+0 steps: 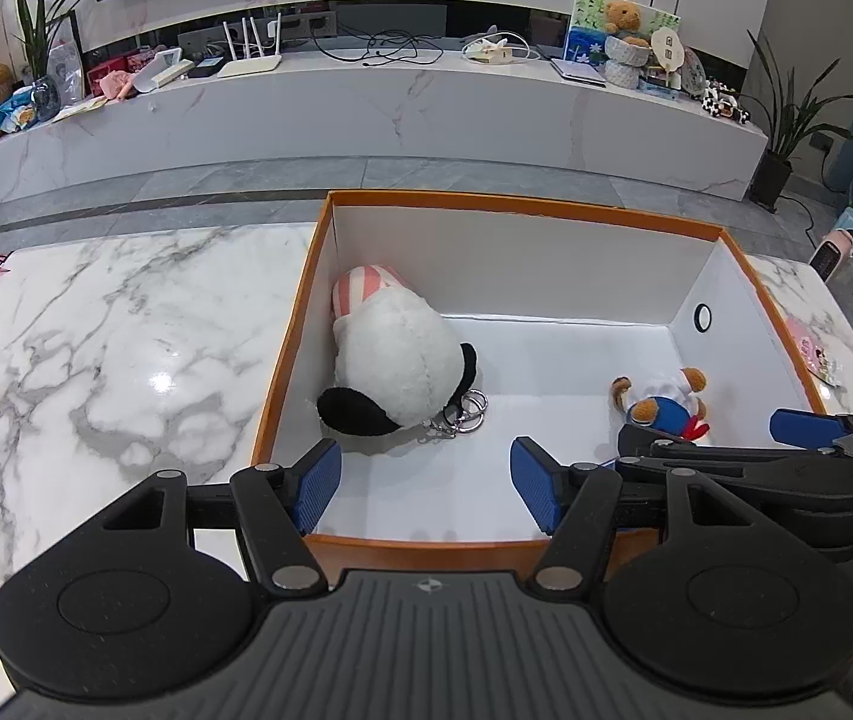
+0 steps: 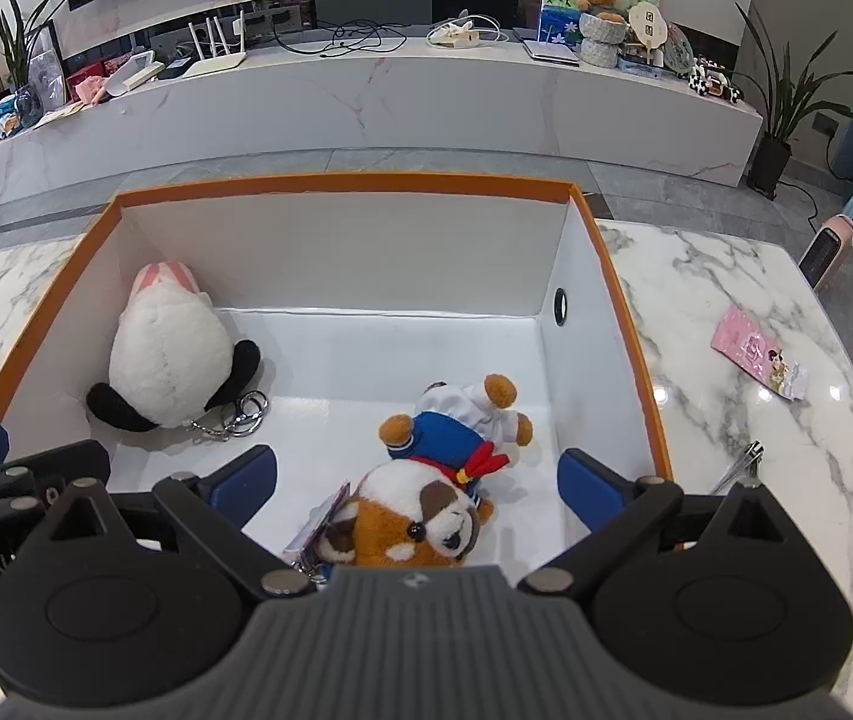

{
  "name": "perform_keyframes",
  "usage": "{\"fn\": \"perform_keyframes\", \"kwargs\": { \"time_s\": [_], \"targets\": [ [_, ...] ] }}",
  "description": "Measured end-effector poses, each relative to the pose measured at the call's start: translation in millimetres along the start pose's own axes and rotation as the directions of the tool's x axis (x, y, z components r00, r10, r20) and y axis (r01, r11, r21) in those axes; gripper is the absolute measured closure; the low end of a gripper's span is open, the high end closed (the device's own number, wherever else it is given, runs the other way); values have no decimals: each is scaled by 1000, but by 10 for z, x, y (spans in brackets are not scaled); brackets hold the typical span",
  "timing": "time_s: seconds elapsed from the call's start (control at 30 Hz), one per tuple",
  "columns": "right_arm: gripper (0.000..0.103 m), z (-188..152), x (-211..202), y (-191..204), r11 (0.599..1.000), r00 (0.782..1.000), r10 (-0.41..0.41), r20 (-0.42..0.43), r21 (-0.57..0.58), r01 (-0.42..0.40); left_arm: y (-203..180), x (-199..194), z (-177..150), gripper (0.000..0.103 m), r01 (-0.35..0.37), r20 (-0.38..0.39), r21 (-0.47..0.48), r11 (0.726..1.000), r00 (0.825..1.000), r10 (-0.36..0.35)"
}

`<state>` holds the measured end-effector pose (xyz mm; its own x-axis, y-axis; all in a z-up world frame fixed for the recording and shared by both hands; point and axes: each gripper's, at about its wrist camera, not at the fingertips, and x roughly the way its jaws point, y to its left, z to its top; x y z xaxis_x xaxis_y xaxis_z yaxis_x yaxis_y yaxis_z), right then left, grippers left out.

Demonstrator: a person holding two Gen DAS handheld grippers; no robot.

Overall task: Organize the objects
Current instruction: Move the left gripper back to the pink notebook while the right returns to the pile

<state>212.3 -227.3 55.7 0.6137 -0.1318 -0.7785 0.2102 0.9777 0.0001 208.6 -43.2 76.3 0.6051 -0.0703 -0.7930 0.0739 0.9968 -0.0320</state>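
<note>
The orange-rimmed box (image 2: 630, 324) stood on the marble bench (image 2: 756, 312). Two plush toys lay on its floor. The white-and-black plush (image 2: 171, 372) lay by the box's left wall, key rings at its near end. The red-panda plush (image 2: 438, 480) lay toward the near-right corner, its long axis running from the near edge diagonally up to the right, head nearest.

The right gripper (image 2: 420, 480) hovered over the box's near edge, jaws spread and empty, with the panda's head and torso between them. The left gripper (image 1: 426, 489) also hovered there, jaws released and empty, the white plush ahead and to their left.

A pink packet (image 2: 759, 354) lay outside the box near the bench's right edge; the right gripper was nearer to it, probably the next item.
</note>
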Motion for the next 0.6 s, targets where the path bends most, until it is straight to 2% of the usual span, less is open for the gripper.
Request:
{"fn": "perform_keyframes", "kwargs": {
  "time_s": [0.43, 0.6],
  "targets": [
    [1, -112, -272, 59, 999, 1000, -3, 30, -54, 5, 6, -231, -124, 30, -10, 4, 38, 999, 1000, 10],
    [1, -163, -438, -19, 999, 999, 25, 46, -44, -23, 20, -325, -198, 29, 27, -2, 45, 999, 1000, -27]
  ]
}}
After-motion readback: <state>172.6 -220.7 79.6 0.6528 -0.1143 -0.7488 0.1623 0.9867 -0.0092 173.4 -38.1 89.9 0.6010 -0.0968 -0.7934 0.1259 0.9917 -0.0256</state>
